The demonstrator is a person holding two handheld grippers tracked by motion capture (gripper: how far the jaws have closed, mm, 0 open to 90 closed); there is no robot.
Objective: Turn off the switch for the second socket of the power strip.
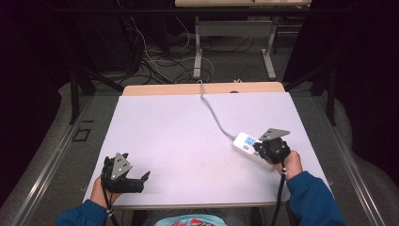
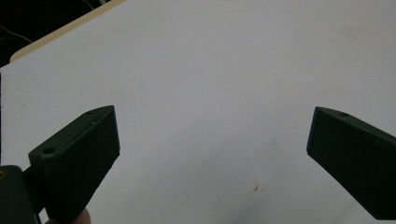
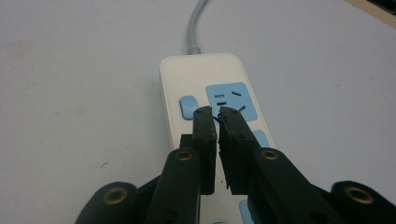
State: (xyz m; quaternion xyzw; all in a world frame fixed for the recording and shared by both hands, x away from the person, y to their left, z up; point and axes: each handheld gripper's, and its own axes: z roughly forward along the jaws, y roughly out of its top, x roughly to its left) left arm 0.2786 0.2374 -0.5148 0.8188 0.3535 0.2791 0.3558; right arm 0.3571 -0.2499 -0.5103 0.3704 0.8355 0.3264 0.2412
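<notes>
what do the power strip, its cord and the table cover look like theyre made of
The white rectangular power strip with blue sockets looks like smooth moulded plastic, slightly glossy. Its grey cord bends in a soft curve, so probably rubber or PVC sheathing. The pale white table cover looks matte and flat, perhaps paper or thin board, with faint stains; a light wood-look tabletop edge shows beyond it.

**White power strip flat beneath right claw**

Lies flat: white rectangular plastic power strip with pale blue sockets and a blue button, directly under the nearly closed right gripper. Trails a grey cable away beyond the tips.
</notes>
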